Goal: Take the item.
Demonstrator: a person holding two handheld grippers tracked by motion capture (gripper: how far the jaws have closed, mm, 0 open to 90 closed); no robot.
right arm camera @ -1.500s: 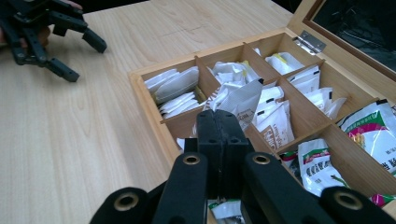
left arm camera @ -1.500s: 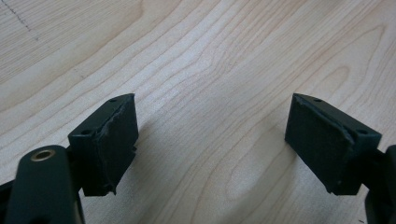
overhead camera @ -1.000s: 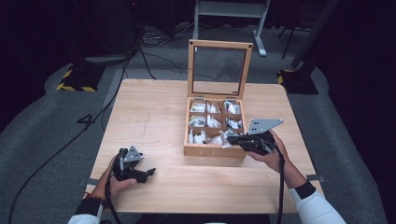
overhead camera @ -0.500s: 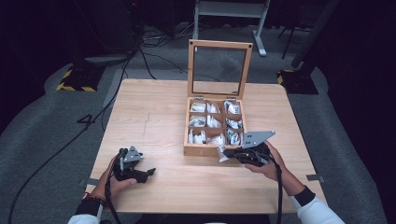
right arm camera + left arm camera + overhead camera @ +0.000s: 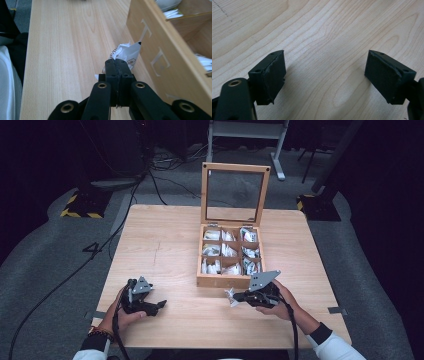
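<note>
Right gripper [image 5: 117, 61] is pinching a white sachet [image 5: 126, 53] just in front of the wooden box [image 5: 222, 281] (jaws fully together). Left gripper [image 5: 325, 75] is idling wide, empty. Judgement: lower flat, release gently.

1. In the high view the pale wooden table [image 5: 165, 240] is evenly lit from above, while the floor and room beyond it fall almost black.
2. The high view is soft and grainy.
3. In the left gripper view, broad soft shadows lie on the wood under the black foam-padded left gripper [image 5: 325, 77].
4. The right gripper view is bright; the black two-jaw right gripper [image 5: 116, 62] is sharp, and the crumpled white paper packet [image 5: 126, 55] ahead is slightly soft.
</note>
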